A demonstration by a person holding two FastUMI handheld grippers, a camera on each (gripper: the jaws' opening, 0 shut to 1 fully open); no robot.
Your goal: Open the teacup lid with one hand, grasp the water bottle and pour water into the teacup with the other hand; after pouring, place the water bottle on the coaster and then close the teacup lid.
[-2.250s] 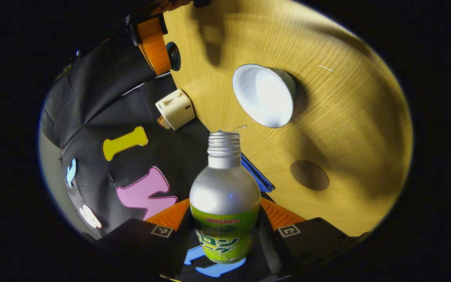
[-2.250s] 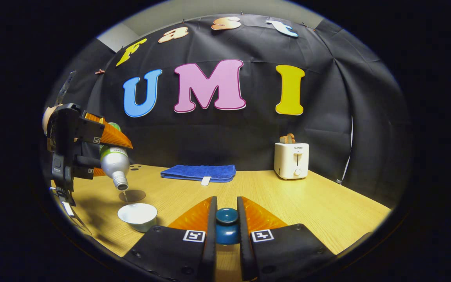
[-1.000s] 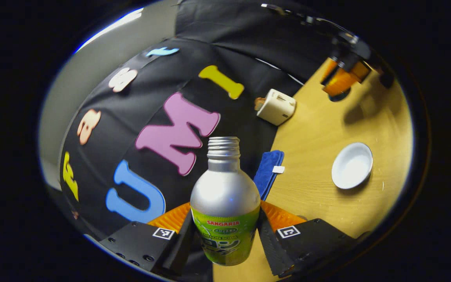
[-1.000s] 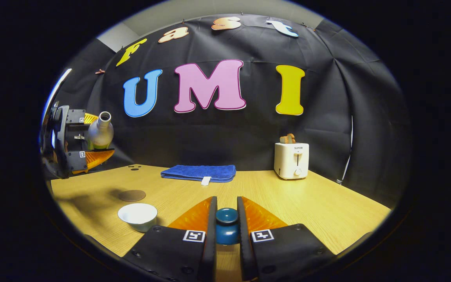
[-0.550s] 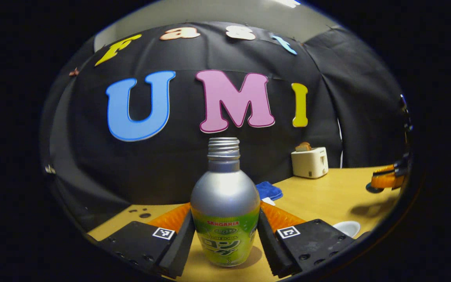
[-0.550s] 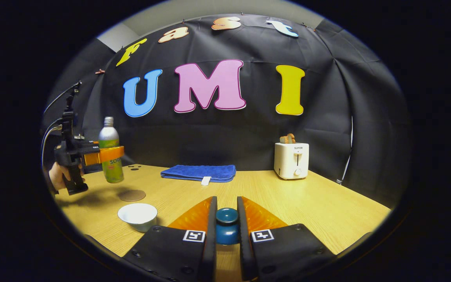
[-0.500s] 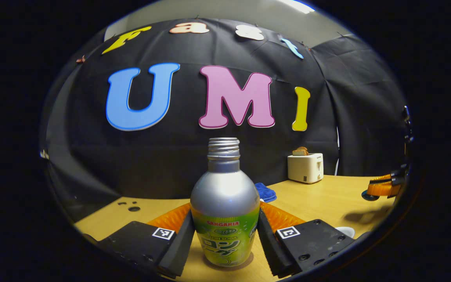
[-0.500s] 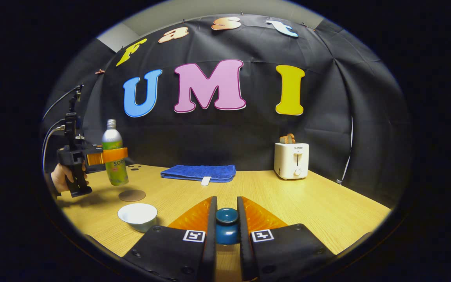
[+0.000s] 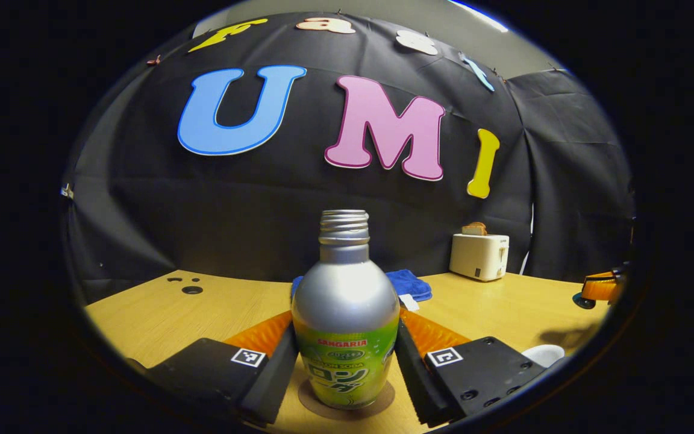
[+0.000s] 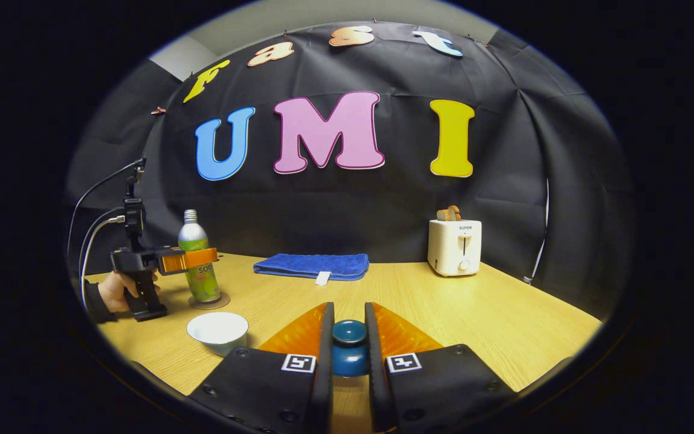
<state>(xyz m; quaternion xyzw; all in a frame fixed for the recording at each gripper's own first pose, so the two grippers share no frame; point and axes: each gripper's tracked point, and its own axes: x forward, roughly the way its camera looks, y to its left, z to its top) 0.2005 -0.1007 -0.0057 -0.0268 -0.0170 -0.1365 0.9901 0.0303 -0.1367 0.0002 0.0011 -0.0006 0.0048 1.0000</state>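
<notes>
The silver water bottle (image 9: 346,301) with a green label stands upright on the round brown coaster (image 9: 347,404). My left gripper (image 9: 346,313) is shut on its lower body. In the right gripper view the same bottle (image 10: 197,265) sits on the coaster (image 10: 207,301) at the left, with the left gripper (image 10: 193,260) around it and a hand (image 10: 112,292) behind. The white teacup (image 10: 217,330) stands uncovered just in front of the coaster. My right gripper (image 10: 349,307) is shut on the knob of the dark blue lid (image 10: 349,355), held above the table.
A white toaster (image 10: 454,247) with bread stands at the back right. A folded blue towel (image 10: 311,265) lies along the back edge. Black cloth walls the booth behind and on both sides. The wooden table (image 10: 473,313) stretches right of the cup.
The bottle has swung from tilted over the teacup to upright and come down onto the coaster, still in the left gripper. The right gripper has stayed still with the lid.
</notes>
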